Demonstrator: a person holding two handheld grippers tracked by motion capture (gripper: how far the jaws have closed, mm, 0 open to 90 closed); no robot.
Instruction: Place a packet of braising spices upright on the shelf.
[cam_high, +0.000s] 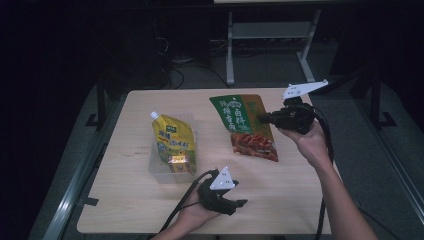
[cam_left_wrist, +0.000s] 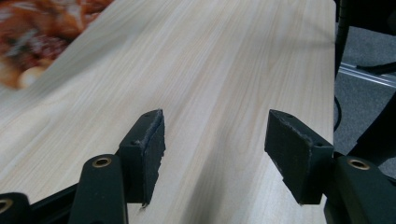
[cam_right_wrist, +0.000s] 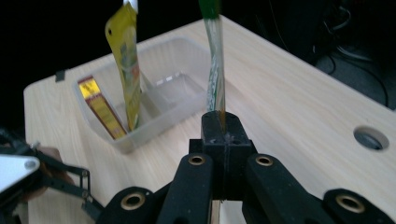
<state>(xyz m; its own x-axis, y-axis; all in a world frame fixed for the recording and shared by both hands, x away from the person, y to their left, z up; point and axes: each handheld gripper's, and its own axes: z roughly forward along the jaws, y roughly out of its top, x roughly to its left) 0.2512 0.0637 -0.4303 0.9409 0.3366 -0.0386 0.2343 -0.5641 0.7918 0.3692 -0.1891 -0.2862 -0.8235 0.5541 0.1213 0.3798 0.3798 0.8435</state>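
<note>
Green pouch (cam_high: 243, 126) edge pinched in right tool (cam_high: 263, 119), left tool (cam_left_wrist: 212, 154) agape, empty, pouch print blurred

Your left tongs (cam_left_wrist: 215, 154) stand open over the pale wood-grain desk (cam_left_wrist: 224, 65), the two black pads well apart with nothing between them, only bare desk top. Both pads look worn and chipped along their edges. At the upper left corner you see a blurred patch of orange-red print, probably the food picture on a pouch (cam_left_wrist: 32, 32) lying flat on the desk, well away from your pads. At the right, the desk edge drops off to grey floor (cam_left_wrist: 362, 100) and dark frame parts.
</note>
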